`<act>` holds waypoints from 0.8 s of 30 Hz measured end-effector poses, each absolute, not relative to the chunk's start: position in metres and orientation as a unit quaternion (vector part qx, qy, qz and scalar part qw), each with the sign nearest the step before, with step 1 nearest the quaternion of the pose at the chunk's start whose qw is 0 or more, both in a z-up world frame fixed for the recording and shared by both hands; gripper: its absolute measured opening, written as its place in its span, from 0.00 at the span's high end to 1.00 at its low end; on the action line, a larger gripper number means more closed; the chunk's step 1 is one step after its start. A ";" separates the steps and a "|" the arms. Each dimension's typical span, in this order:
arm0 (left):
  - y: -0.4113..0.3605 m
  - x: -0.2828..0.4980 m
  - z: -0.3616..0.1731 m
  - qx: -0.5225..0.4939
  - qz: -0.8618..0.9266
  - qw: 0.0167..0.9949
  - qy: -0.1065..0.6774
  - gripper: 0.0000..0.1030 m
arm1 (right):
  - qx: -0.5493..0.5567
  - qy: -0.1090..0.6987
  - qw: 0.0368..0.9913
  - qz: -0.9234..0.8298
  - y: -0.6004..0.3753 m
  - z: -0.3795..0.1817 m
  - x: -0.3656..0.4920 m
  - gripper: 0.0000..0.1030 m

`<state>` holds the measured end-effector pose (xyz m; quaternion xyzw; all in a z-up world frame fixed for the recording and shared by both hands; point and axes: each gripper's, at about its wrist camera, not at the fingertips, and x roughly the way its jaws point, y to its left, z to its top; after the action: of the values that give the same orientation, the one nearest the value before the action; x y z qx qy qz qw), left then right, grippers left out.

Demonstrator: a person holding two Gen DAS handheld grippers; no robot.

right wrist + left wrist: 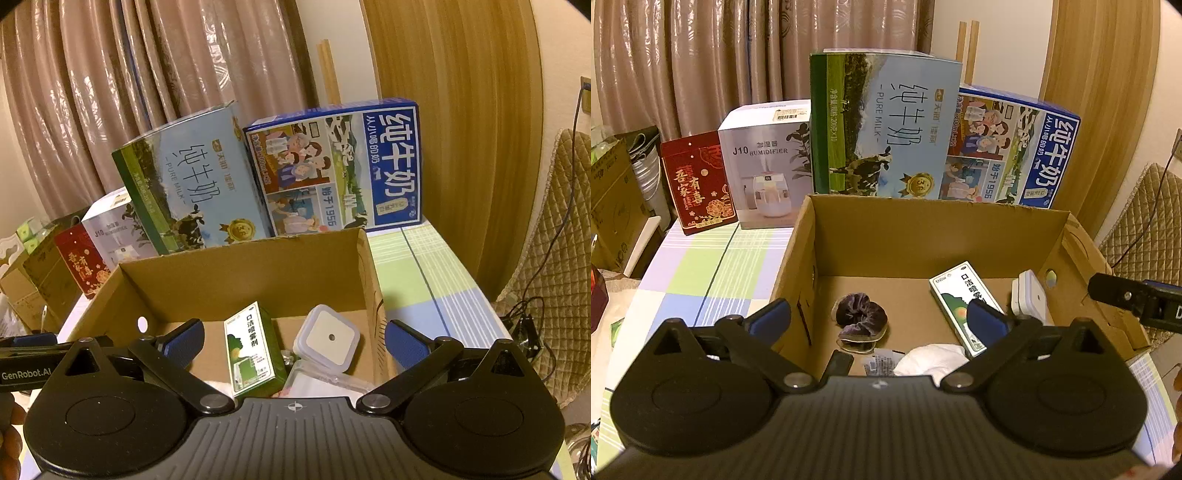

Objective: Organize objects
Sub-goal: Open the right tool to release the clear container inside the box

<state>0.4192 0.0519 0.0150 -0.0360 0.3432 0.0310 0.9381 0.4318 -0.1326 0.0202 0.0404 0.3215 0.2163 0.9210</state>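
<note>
Both my grippers, left gripper [882, 317] and right gripper [293, 338], stand wide apart with nothing between the blue rubber pads. Just ahead of my left fingers, inside the brown cardboard box [923, 236], lie a soft purple velvet scrunchie [860, 314], a crumpled white tissue [931, 360] and a green-white rectangular spray carton [964, 299]. Between my right fingers sits a smooth square white night light [327, 338]. Behind the box stand two glossy milk cartons [882, 125].

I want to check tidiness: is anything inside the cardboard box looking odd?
Nothing is damaged. The green spray carton lies tilted, the purple scrunchie sits loose, and the white night light rests askew in the cardboard box.
</note>
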 end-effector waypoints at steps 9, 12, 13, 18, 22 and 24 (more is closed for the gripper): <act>0.052 0.413 0.021 -0.032 0.032 0.940 0.338 0.01 | 0.035 0.325 0.919 0.221 -0.134 0.023 0.425 0.02; 0.050 0.407 0.025 -0.017 0.029 0.942 0.334 0.01 | 0.033 0.329 0.917 0.223 -0.136 0.024 0.421 0.02; 0.049 0.404 0.026 -0.013 0.029 0.942 0.333 0.01 | 0.034 0.330 0.917 0.223 -0.137 0.025 0.420 0.02; 0.047 0.387 0.037 -0.006 0.028 0.948 0.317 0.01 | 0.039 0.333 0.916 0.220 -0.146 0.033 0.409 0.02; 0.042 0.365 0.044 -0.002 0.018 0.950 0.311 0.01 | 0.037 0.342 0.913 0.219 -0.155 0.039 0.389 0.02; 0.041 0.350 0.046 -0.010 0.010 0.949 0.316 0.01 | 0.030 0.343 0.913 0.219 -0.159 0.044 0.379 0.02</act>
<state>0.3498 0.0413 0.0459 -0.0100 0.3156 0.0103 0.9488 0.3795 -0.1585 0.0436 0.0304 0.3429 0.2185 0.9131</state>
